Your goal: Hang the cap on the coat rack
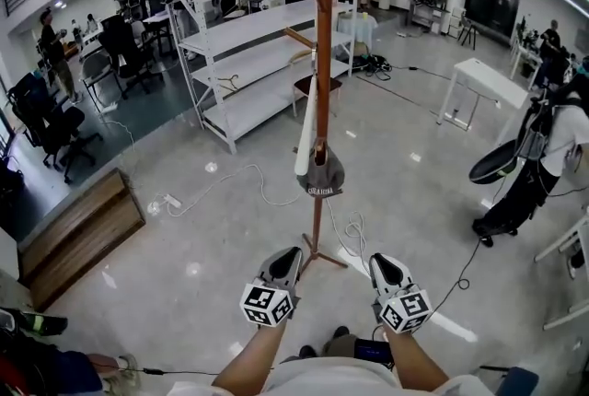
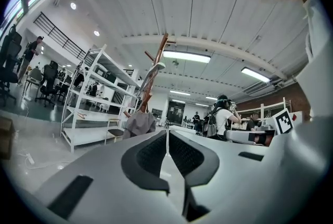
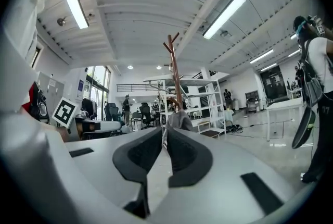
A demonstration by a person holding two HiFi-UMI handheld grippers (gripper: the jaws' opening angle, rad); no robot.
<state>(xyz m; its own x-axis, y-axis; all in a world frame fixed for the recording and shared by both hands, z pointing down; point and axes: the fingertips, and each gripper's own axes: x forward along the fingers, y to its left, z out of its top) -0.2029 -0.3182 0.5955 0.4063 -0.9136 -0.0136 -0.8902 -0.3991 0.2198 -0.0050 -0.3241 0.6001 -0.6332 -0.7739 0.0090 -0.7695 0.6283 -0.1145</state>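
A tall wooden coat rack (image 1: pixel 323 63) stands on the glossy floor straight ahead of me. A grey cap (image 1: pixel 319 175) with white lettering hangs on one of its low pegs, and a long white item (image 1: pixel 306 141) hangs just above it. Both grippers are held low near my body, short of the rack's base and apart from the cap. The left gripper (image 1: pixel 289 253) and the right gripper (image 1: pixel 379 261) both have their jaws together with nothing between them. The cap (image 2: pixel 139 124) shows beyond the left jaws, and the cap (image 3: pixel 180 120) also shows beyond the right jaws.
A white shelving unit (image 1: pixel 267 44) stands behind the rack. A white table (image 1: pixel 483 81) is at the back right, and a person with a backpack (image 1: pixel 548 155) stands at the right. Cables (image 1: pixel 248 187) trail over the floor. A low wooden platform (image 1: pixel 78 238) lies at the left.
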